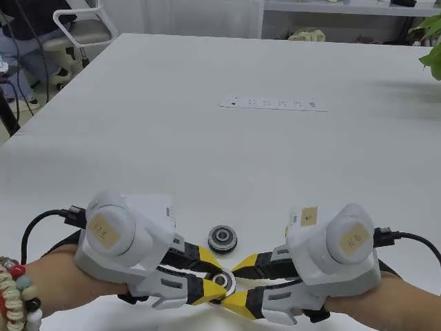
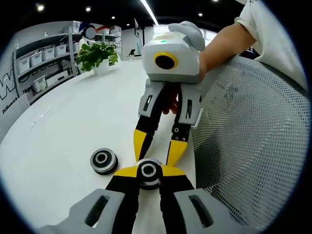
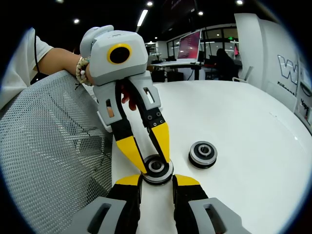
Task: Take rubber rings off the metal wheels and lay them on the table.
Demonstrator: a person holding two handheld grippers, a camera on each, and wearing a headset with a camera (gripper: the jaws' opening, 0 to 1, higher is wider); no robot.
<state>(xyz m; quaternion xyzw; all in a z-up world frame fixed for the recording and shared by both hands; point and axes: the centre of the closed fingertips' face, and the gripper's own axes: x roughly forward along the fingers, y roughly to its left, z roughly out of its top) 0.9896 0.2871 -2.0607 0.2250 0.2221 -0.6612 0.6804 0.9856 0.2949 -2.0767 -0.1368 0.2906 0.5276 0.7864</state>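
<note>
- Gripped just above the near edge of the white, smooth table (image 1: 207, 152): a small round wheel (image 1: 222, 281) with a silvery metal face, a dark hole at the centre and a black outer band.
- Left gripper (image 1: 209, 274) coming in from 9 o'clock in the head view, with a pale grey rounded body, black jaws and wedge-shaped yellow tips pressed against the wheel's rim.
- Right gripper (image 1: 241, 283) coming in from 3 o'clock, same build, its yellow tips pinching the same wheel from the opposite side.
- In the left gripper view, the wheel (image 2: 148, 173) seated between the left gripper's (image 2: 148, 171) own two tips, with the right gripper (image 2: 158, 153) reaching down on it from 12 o'clock.
- In the right gripper view, the wheel (image 3: 157, 168) just above the right gripper's (image 3: 157, 179) own tips, with the left gripper (image 3: 153, 158) closing on it from 11 o'clock.
- Second wheel (image 1: 222, 238) lying flat on the table at 12 o'clock of the gripped one, near it but not touching, free of both tools; same disc shape, bright hub, matt black rubber ring (image 2: 93, 165) around it; seen also at 2 o'clock of the gripped wheel in the right gripper view (image 3: 203, 154).
- Flat white power strip (image 1: 273, 103) well beyond at 12 o'clock.
- Grey mesh chair back (image 2: 253, 136) behind the grippers, woven and see-through.
- Leafy green plant (image 2: 97, 53) in a white pot at the table's far side.
</note>
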